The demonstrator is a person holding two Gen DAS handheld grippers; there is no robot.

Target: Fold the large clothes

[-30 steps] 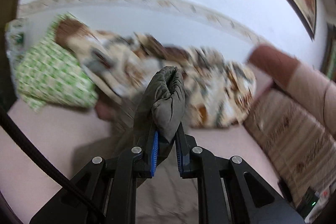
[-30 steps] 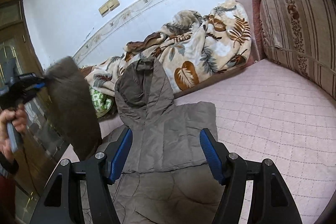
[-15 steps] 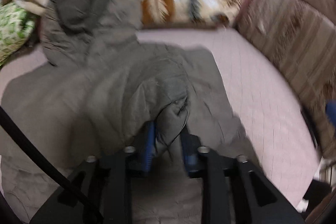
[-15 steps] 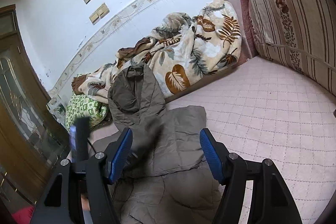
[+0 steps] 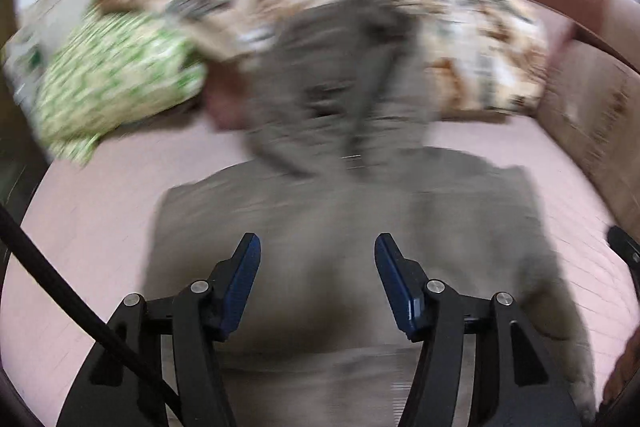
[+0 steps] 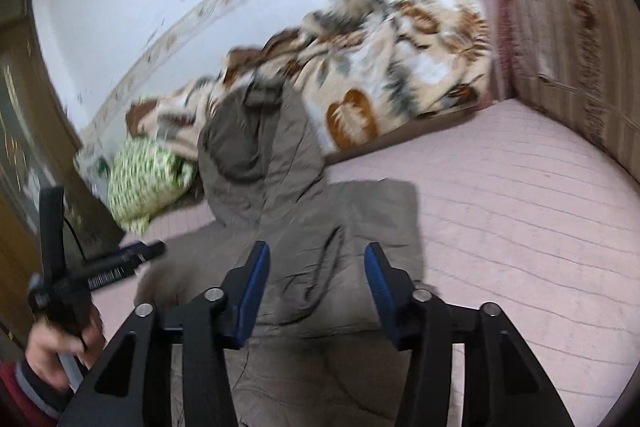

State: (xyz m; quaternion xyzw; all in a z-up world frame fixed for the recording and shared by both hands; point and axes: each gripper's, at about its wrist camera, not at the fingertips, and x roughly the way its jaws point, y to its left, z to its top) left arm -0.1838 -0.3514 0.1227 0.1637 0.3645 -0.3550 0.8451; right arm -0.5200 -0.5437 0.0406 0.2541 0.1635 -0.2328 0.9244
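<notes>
On the pink quilted bed [image 6: 520, 195] lies a grey-brown hooded jacket [image 6: 320, 227], spread flat with its hood [image 6: 244, 143] reaching up against the leaf-patterned blanket [image 6: 400, 67] bunched along the white wall. Left of the hood, beside the jacket, sits a green-and-white patterned pillow [image 6: 144, 179]; right of the jacket, past a stretch of bare bed, stands a striped brown cushion [image 6: 576, 59]. Over the jacket's body hangs the left gripper [image 5: 318, 283], its blue-padded jaws spread and opening, nothing between them; the fabric lies below, clear of the pads. From the right wrist view this same gripper shows at the jacket's left edge, gripped by a hand [image 6: 60, 343] in a dark red sleeve. Over the jacket's lower middle hangs the right gripper [image 6: 316, 291], jaws apart and closing, with no cloth pinched between them. Much of the left wrist view is blurred.
</notes>
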